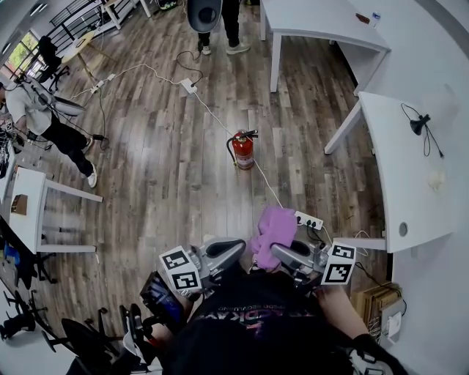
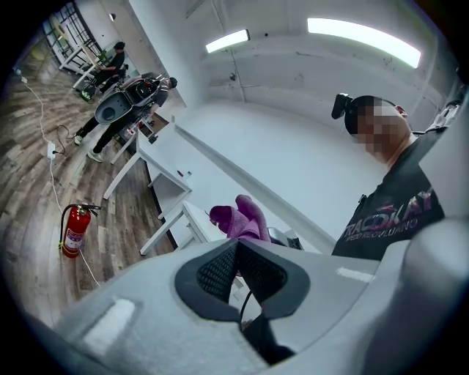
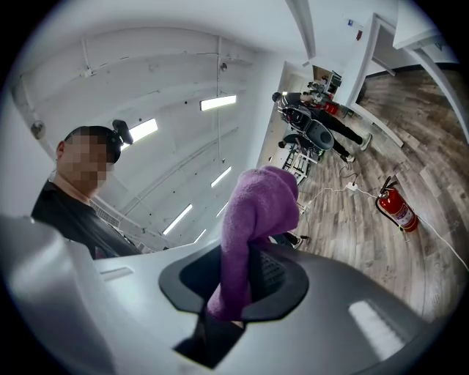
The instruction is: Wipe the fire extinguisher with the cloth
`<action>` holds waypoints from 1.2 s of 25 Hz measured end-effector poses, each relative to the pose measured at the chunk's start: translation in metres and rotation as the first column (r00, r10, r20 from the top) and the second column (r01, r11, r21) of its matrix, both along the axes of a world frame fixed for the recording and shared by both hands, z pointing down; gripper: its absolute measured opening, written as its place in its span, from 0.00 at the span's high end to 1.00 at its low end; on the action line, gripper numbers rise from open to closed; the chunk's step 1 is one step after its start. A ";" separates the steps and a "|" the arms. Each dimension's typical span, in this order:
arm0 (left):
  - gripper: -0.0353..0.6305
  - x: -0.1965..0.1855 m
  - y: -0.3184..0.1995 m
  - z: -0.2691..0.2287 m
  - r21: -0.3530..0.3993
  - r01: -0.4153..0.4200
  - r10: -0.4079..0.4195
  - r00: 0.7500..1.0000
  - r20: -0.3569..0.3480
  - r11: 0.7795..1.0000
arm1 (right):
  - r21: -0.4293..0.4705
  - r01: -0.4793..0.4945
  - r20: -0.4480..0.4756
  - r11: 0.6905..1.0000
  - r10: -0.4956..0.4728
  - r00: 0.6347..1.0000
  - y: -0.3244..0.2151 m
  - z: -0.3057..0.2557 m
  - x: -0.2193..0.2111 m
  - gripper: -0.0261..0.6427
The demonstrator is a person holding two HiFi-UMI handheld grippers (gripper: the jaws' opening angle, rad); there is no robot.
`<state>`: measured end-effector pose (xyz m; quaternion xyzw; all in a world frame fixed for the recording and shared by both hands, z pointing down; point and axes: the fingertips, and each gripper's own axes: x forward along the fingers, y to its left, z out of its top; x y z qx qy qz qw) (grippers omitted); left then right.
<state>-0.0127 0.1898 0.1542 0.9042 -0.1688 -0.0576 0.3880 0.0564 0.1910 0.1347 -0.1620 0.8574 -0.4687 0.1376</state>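
A red fire extinguisher [image 1: 243, 149] stands upright on the wood floor, well ahead of both grippers; it also shows small in the left gripper view [image 2: 74, 230] and the right gripper view [image 3: 396, 209]. My right gripper [image 1: 282, 253] is shut on a purple cloth [image 1: 273, 231], which sticks up out of its jaws [image 3: 256, 220]. My left gripper [image 1: 234, 251] is shut with nothing in it, held level beside the right one. The cloth [image 2: 242, 217] shows past the left gripper's closed pads [image 2: 236, 267]. Both grippers are close to my body.
White tables stand at the right [image 1: 410, 172] and far back [image 1: 322, 26]. A white cable [image 1: 198, 95] with power strips [image 1: 308, 220] runs across the floor past the extinguisher. People stand at the far back [image 1: 220, 22] and left [image 1: 44, 117]. A small white desk [image 1: 29, 205] is at left.
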 end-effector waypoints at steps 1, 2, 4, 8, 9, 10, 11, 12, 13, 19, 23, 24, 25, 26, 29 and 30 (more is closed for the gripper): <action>0.95 -0.001 -0.001 0.000 -0.003 0.006 -0.006 1.000 -0.002 1.000 | -0.001 0.001 -0.001 1.000 -0.001 1.000 0.000 0.000 0.000 0.85; 0.95 -0.001 -0.001 0.000 -0.004 0.009 -0.009 1.000 -0.003 1.000 | -0.001 0.003 -0.002 1.000 -0.003 1.000 0.000 0.000 -0.001 0.85; 0.95 -0.002 -0.001 0.001 -0.006 0.011 -0.011 1.000 -0.004 1.000 | 0.001 0.008 -0.003 1.000 -0.008 1.000 -0.001 0.000 -0.001 0.85; 0.95 -0.002 -0.001 0.001 -0.005 0.019 -0.019 1.000 -0.004 1.000 | 0.001 0.017 -0.003 1.000 -0.017 1.000 0.000 0.001 -0.001 0.85; 0.95 -0.003 -0.001 0.001 -0.004 0.023 -0.023 1.000 -0.004 1.000 | 0.001 0.019 -0.003 1.000 -0.019 1.000 0.000 0.001 -0.002 0.85; 0.95 -0.004 -0.002 0.001 -0.004 0.027 -0.027 1.000 -0.003 1.000 | 0.002 0.022 -0.003 1.000 -0.022 1.000 0.000 0.001 -0.002 0.85; 0.95 -0.004 -0.002 0.000 -0.003 0.030 -0.030 1.000 -0.003 1.000 | 0.005 0.026 -0.003 1.000 -0.026 1.000 0.000 0.001 -0.002 0.85; 0.95 -0.005 -0.002 0.000 -0.002 0.033 -0.033 0.999 -0.002 0.999 | 0.008 0.031 -0.003 1.000 -0.030 1.000 0.000 0.001 -0.003 0.85; 0.95 -0.005 -0.003 0.000 -0.002 0.036 -0.036 0.999 -0.002 0.999 | 0.009 0.035 -0.003 0.999 -0.035 0.999 0.000 0.001 -0.003 0.85; 0.95 -0.009 -0.003 0.003 -0.007 0.045 -0.045 0.999 -0.004 0.999 | 0.013 0.051 -0.005 0.999 -0.051 0.999 0.001 0.002 -0.008 0.85; 0.95 -0.010 -0.003 0.002 -0.010 0.045 -0.045 0.999 -0.003 0.999 | 0.006 0.050 -0.006 0.999 -0.050 0.999 0.001 0.002 -0.008 0.85; 0.95 -0.009 -0.003 0.002 -0.009 0.044 -0.044 0.999 -0.002 0.999 | 0.000 0.047 -0.003 0.999 -0.047 0.999 0.000 0.003 -0.008 0.85; 0.95 -0.009 -0.003 0.002 -0.009 0.042 -0.042 0.999 -0.001 0.999 | -0.005 0.044 0.001 0.999 -0.044 0.999 0.000 0.003 -0.007 0.85; 0.95 -0.009 -0.003 0.002 -0.008 0.040 -0.040 0.999 0.000 0.999 | -0.008 0.040 0.004 0.999 -0.040 0.999 0.000 0.003 -0.007 0.85; 0.95 -0.009 -0.003 0.001 -0.008 0.040 -0.040 0.999 0.002 0.999 | -0.009 0.036 0.007 0.999 -0.036 0.999 0.001 0.003 -0.006 0.85; 0.95 -0.009 -0.003 0.001 -0.008 0.040 -0.040 0.999 0.002 0.999 | -0.008 0.037 0.006 0.999 -0.037 0.999 0.001 0.003 -0.006 0.85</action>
